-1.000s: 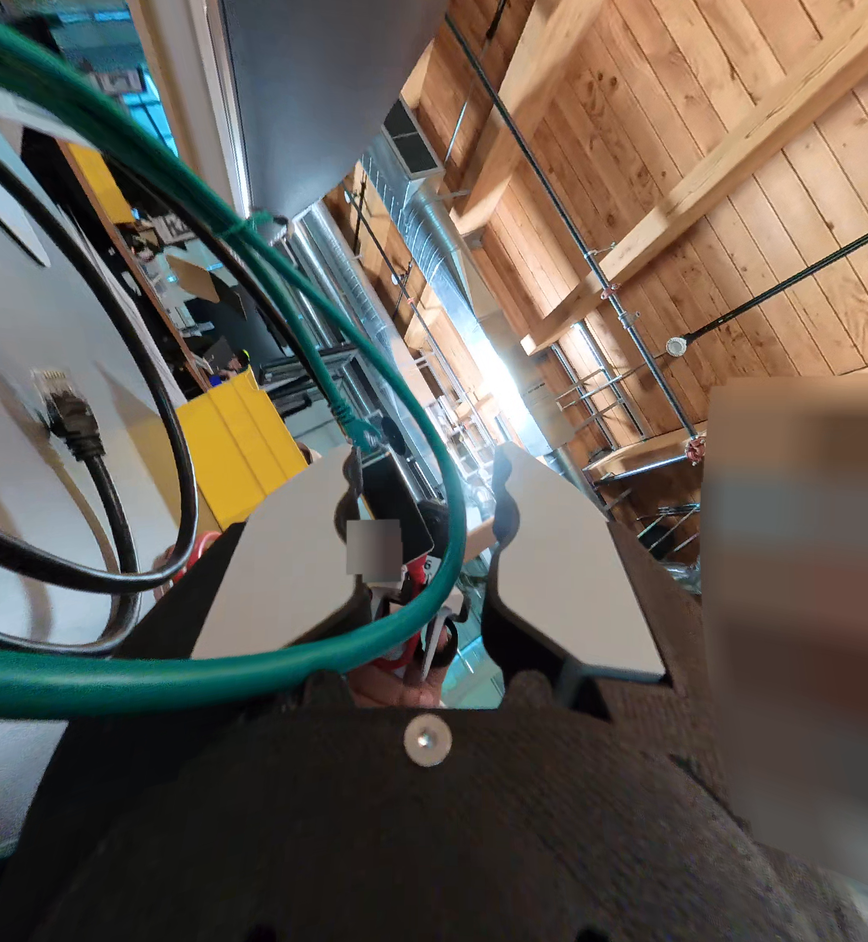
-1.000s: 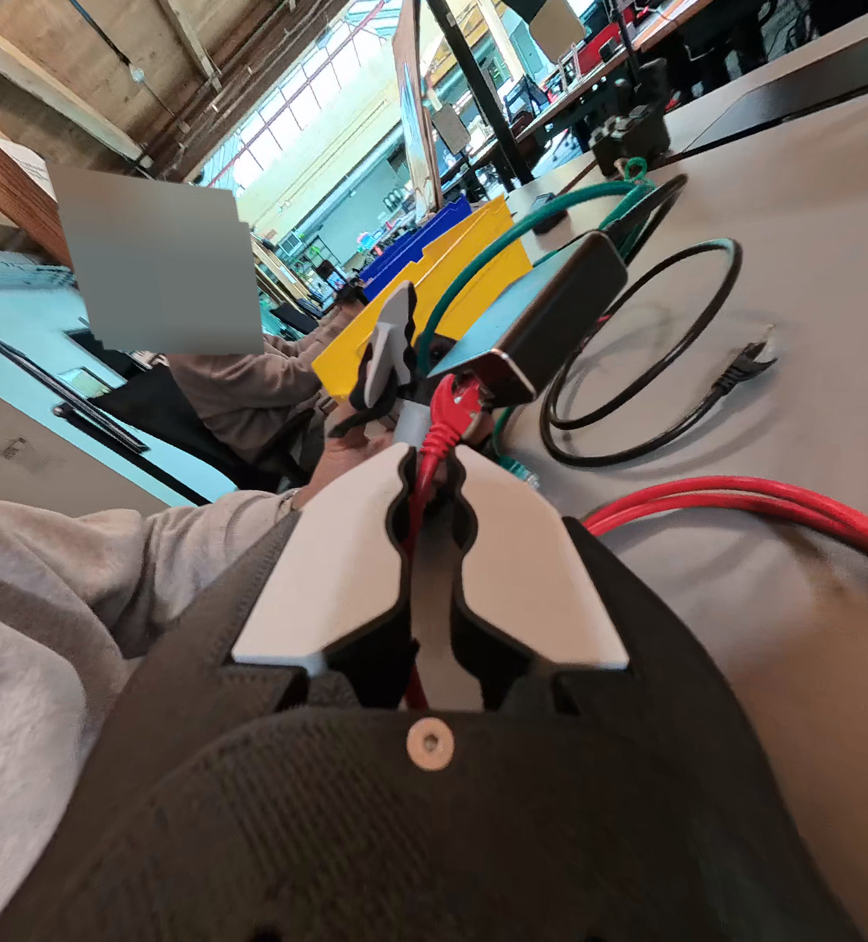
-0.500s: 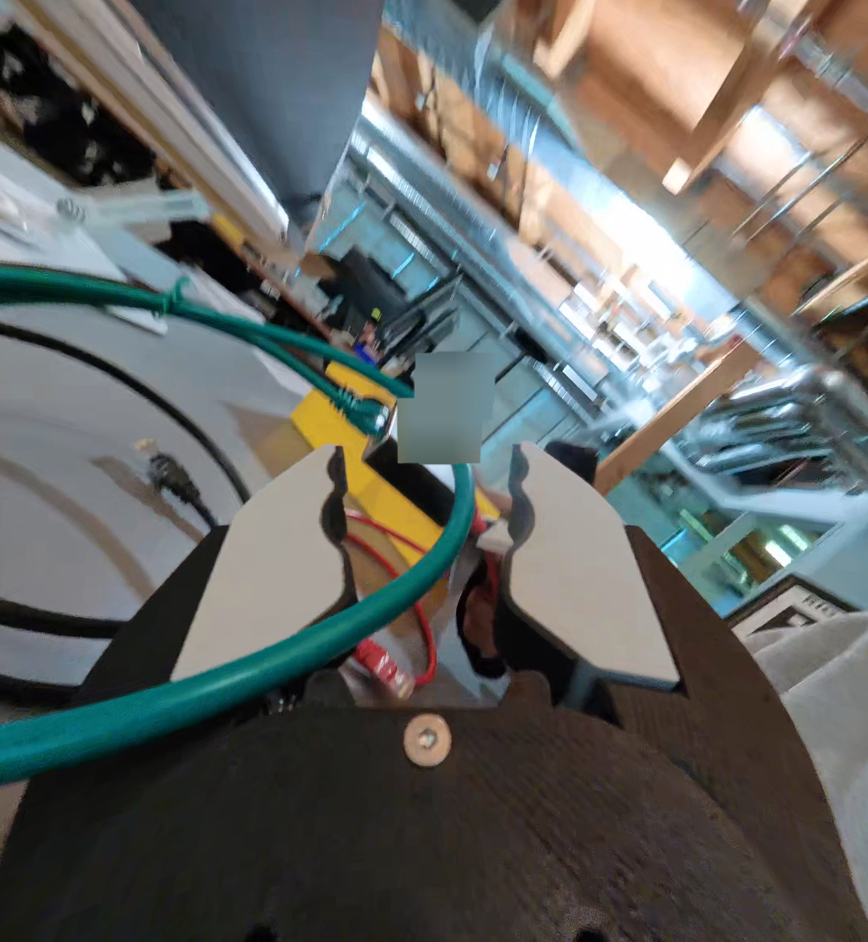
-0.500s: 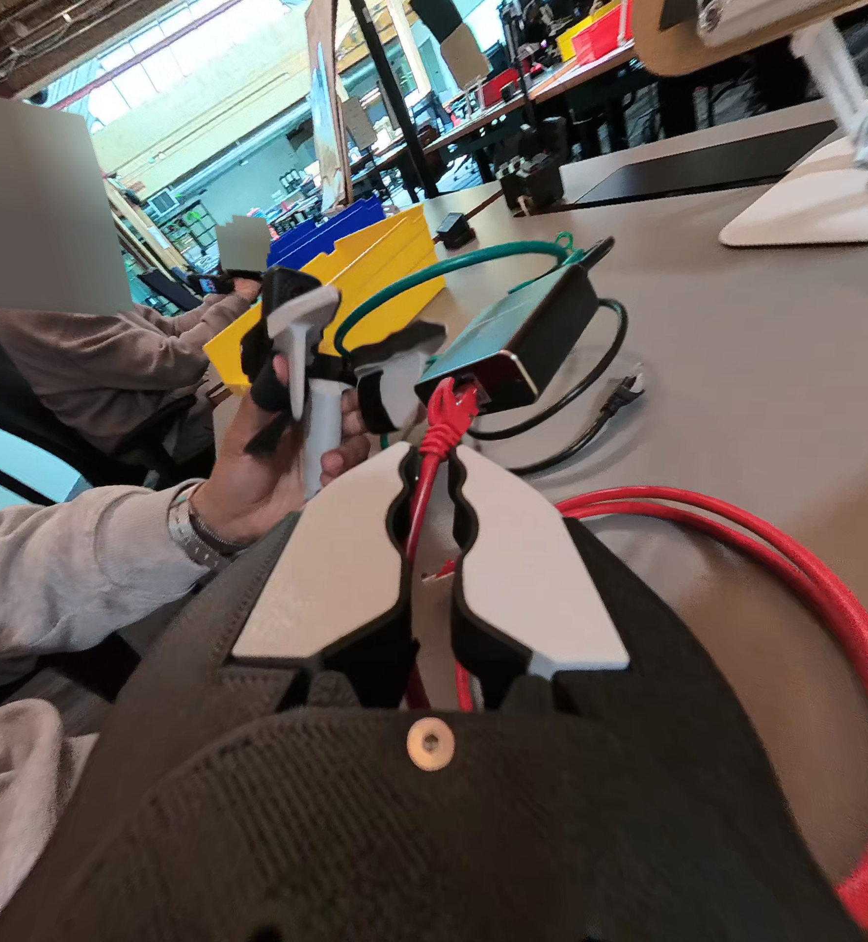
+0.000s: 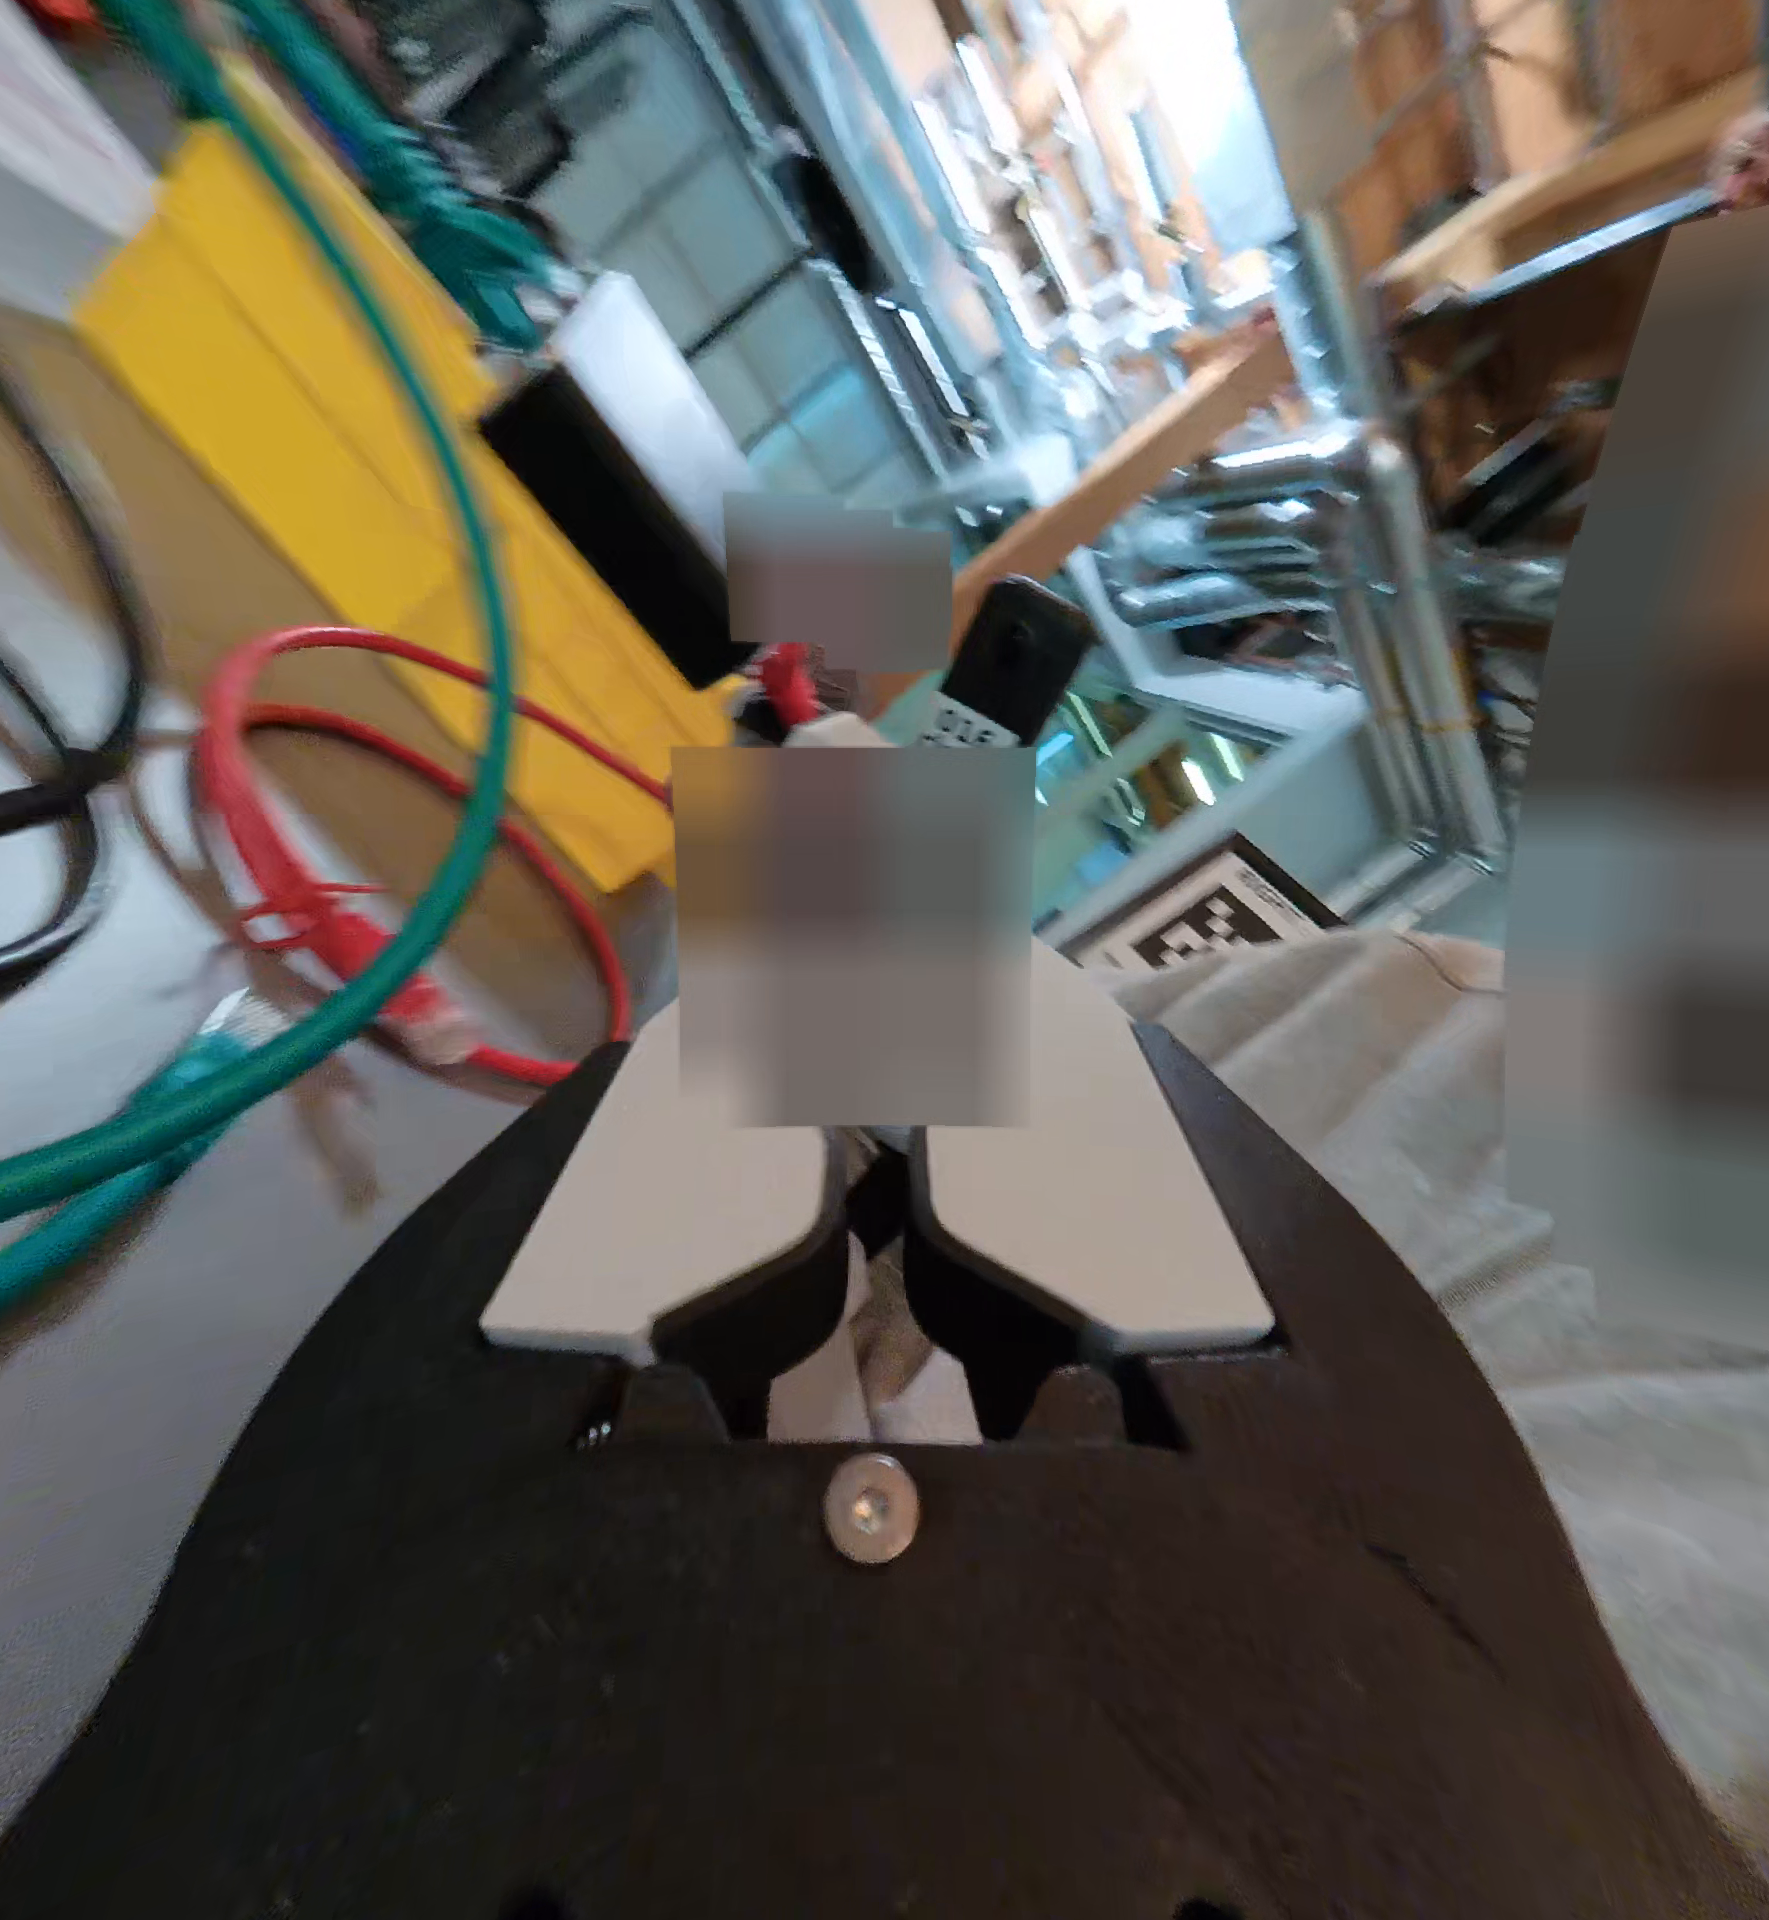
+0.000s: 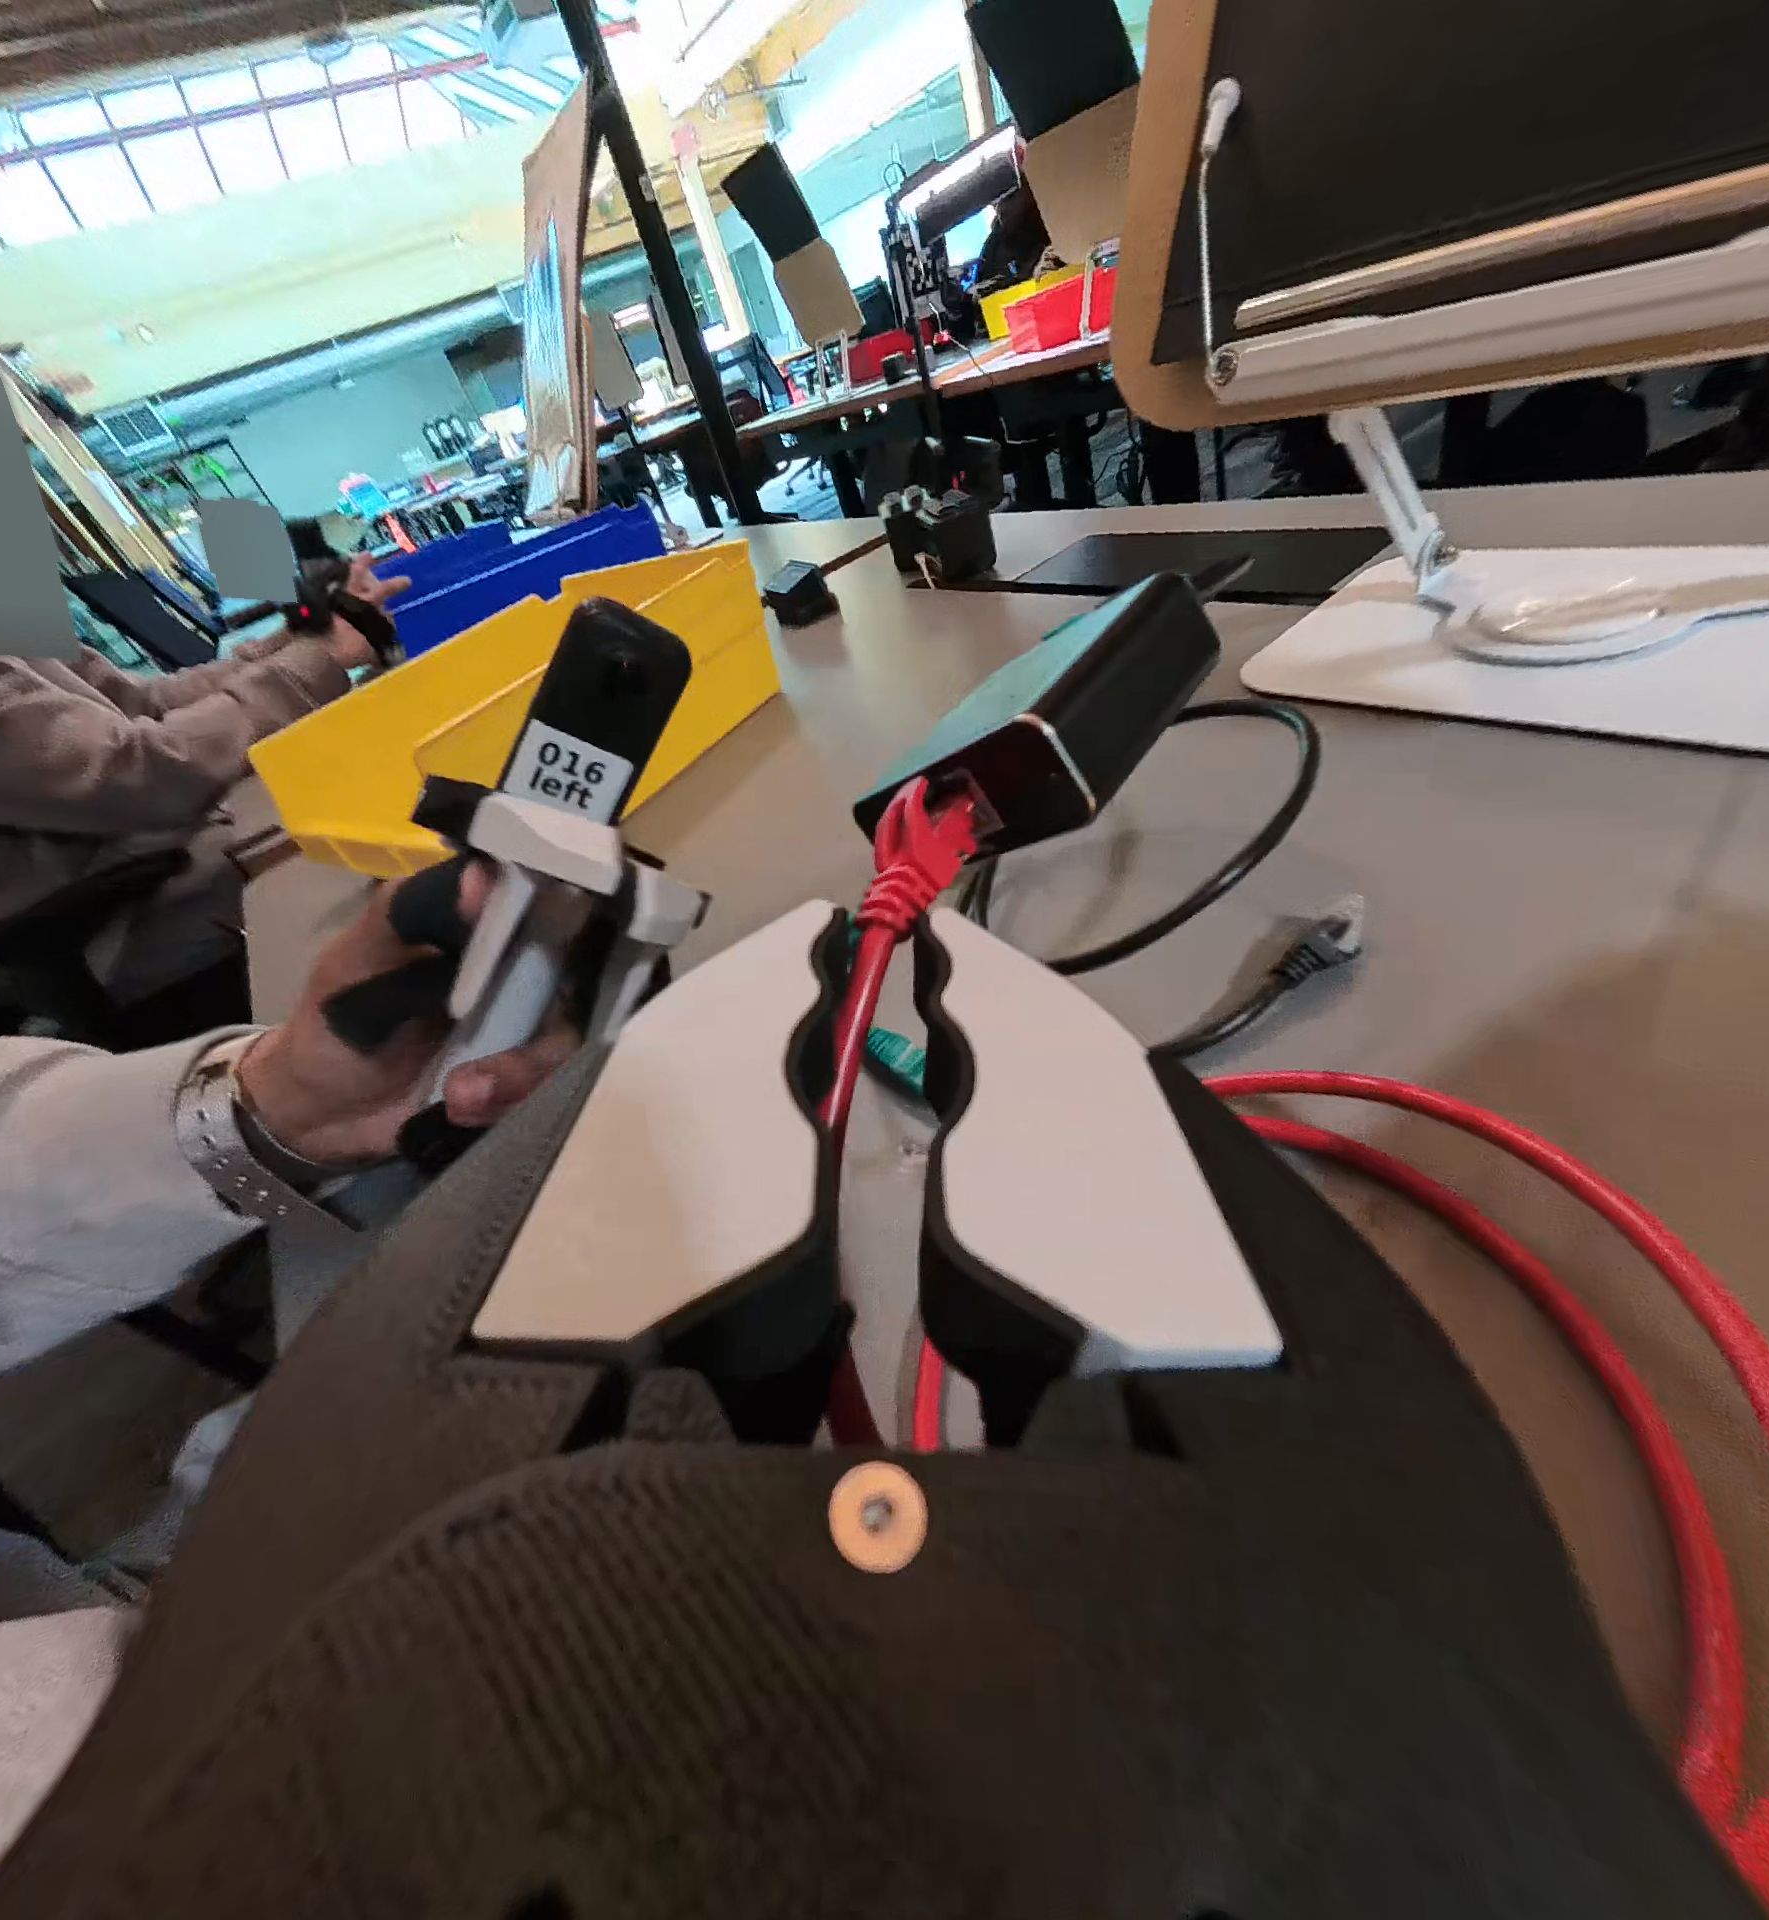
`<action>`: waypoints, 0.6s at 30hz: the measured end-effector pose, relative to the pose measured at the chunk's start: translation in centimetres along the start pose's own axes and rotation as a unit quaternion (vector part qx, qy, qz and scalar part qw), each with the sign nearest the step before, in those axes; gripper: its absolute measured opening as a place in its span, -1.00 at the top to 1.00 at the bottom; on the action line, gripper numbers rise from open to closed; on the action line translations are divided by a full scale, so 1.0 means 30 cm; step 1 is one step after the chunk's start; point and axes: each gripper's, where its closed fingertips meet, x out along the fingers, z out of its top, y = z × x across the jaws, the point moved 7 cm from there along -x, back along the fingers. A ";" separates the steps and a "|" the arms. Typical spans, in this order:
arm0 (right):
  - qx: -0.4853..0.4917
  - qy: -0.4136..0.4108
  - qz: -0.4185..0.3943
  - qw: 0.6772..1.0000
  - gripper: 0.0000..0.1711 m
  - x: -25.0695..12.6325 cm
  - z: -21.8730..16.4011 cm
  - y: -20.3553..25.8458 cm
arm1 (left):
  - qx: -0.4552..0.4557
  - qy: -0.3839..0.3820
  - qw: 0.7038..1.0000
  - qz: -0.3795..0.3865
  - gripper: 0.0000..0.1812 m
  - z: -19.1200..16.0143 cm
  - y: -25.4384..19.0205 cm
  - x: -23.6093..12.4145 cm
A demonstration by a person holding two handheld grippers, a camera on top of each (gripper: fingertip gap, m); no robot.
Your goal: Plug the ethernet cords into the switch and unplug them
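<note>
The black switch (image 6: 1046, 717) lies on the grey table (image 6: 1482, 935). My right gripper (image 6: 880, 925) is shut on the red cord (image 6: 864, 997) just behind its plug (image 6: 921, 831), which sits in a front port of the switch. The left gripper (image 6: 558, 883) is held in a hand to the left of the switch, apart from it. In the left wrist view my left gripper (image 5: 859, 1039) has its fingers (image 5: 672, 1195) close together with nothing between them; the tips are hidden by a patch. The green cord (image 5: 475, 623) arcs over the table, with a green plug (image 5: 225, 1039) lying loose. The switch (image 5: 599, 520) shows ahead.
A yellow bin (image 6: 547, 686) and a blue bin (image 6: 516, 571) stand to the left behind the switch. A black cord (image 6: 1254, 831) loops by the switch, its plug (image 6: 1316, 945) free on the table. A monitor stand (image 6: 1586, 644) is at the back right. Red cord loops (image 6: 1586, 1299) lie near right.
The left gripper has closed and swung down and away from the switch. The switch has come down from its raised tilt onto the table. The right gripper keeps hold of the red cord.
</note>
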 end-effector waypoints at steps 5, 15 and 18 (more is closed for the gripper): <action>-0.061 0.003 0.002 0.998 0.86 -0.002 0.004 0.043 | 0.051 0.063 0.996 -0.036 0.85 -0.046 -0.046 0.070; -0.188 0.053 0.130 0.972 0.87 0.029 -0.072 0.231 | -0.012 -0.227 0.967 -0.112 0.33 0.056 -0.025 -0.021; -0.187 0.064 0.114 0.973 0.87 0.038 -0.080 0.220 | 0.006 -0.168 0.979 -0.118 0.62 0.043 -0.039 -0.006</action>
